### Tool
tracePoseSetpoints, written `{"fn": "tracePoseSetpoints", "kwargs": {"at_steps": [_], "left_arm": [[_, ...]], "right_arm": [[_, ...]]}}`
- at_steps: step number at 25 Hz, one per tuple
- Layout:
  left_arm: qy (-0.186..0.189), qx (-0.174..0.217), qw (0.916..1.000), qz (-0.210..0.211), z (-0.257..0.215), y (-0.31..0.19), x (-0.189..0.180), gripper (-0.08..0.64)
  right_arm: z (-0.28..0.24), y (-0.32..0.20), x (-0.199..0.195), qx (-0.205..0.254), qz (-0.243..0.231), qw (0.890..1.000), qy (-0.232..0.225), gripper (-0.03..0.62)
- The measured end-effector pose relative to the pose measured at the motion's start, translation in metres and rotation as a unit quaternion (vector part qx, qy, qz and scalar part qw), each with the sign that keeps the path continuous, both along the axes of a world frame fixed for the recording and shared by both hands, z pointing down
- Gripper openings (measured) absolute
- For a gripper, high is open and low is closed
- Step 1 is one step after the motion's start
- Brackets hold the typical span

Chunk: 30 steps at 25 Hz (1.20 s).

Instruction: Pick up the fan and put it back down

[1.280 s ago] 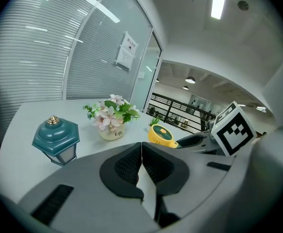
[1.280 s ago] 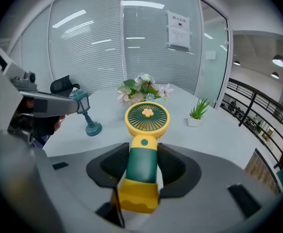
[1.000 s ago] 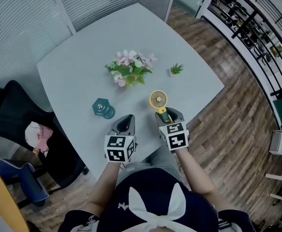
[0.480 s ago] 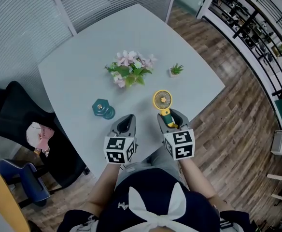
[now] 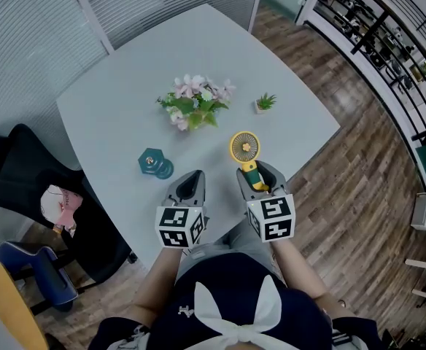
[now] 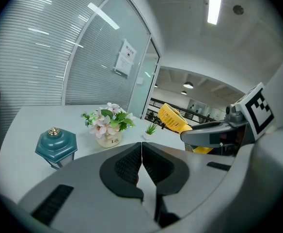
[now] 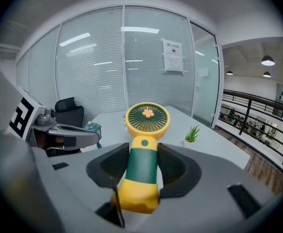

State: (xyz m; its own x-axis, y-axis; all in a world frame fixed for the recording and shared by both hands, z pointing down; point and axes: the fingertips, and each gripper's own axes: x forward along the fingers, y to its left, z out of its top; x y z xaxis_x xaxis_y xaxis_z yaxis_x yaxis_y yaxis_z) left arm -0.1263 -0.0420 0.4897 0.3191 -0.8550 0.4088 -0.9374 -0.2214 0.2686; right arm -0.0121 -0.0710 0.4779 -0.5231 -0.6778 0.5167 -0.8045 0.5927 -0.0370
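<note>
Handheld fan (image 7: pixel 143 163) | right gripper (image 5: pixel 256 176) clamps its green handle, aloft at frame centre | left gripper (image 6: pixel 141 150) closed, empty | pickup done, set-down pending

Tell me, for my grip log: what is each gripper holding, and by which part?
The right gripper holds the fan by its green handle. The left gripper, jaws shut, holds nothing.

Your head camera looks steeply down on the table (image 5: pixel 111 115) from above your shoulders. Each gripper camera sits close behind its own jaws, looking low across the tabletop. All three share the small potted plant (image 5: pixel 265 103); the left gripper view also catches the right gripper (image 6: pixel 190 134), the right gripper view the left gripper (image 7: pixel 90 135).
</note>
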Motion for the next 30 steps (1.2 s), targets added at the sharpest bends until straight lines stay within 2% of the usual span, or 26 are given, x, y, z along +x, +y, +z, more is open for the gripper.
{"fn": "tracePoseSetpoints", "kwargs": {"at_steps": [8,19,30], "left_arm": [[-0.001,0.001,1.0,0.004,0.001,0.0,0.004,0.021],[-0.005,0.005,1.0,0.006,-0.005,0.001,0.02,0.021],[-0.018,-0.006,0.9991,-0.038,-0.005,-0.004,0.022,0.021]], "right_arm": [[-0.005,-0.002,0.005,0.002,0.01,1.0,-0.005,0.19],[-0.006,-0.017,0.038,0.01,0.036,0.999,0.001,0.19],[0.001,-0.041,0.066,0.007,-0.002,1.0,0.028,0.19]]}}
